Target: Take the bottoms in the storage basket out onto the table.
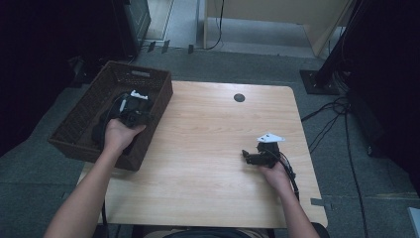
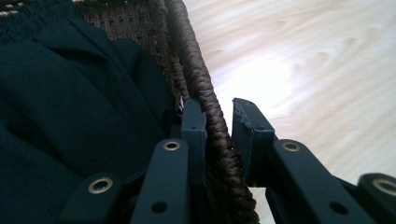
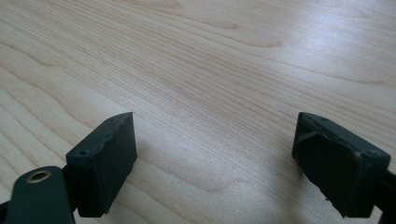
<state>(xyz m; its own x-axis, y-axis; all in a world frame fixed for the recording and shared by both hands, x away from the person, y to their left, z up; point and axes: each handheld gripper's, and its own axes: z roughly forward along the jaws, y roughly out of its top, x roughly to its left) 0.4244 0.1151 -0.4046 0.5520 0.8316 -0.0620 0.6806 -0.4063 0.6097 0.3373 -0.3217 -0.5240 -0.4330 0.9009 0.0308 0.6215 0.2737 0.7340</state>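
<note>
L gripper (image 2: 218, 123) clamped on basket (image 2: 205, 98) rim, dark cloth (image 2: 70, 102) inside basket; R gripper (image 3: 212, 158) wide open, empty, off right of basket.

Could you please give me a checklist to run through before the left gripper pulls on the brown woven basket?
1. Left gripper astride the rim of the brown woven basket: ok.
2. Both pads pressing the rim: cannot tell; one touches, the other shows a sliver of gap.
3. Dark cloth free of the jaws: ok.
4. Right gripper open, nothing between its jaws: ok.
5. Light wooden table bare beside the basket: ok.
</note>
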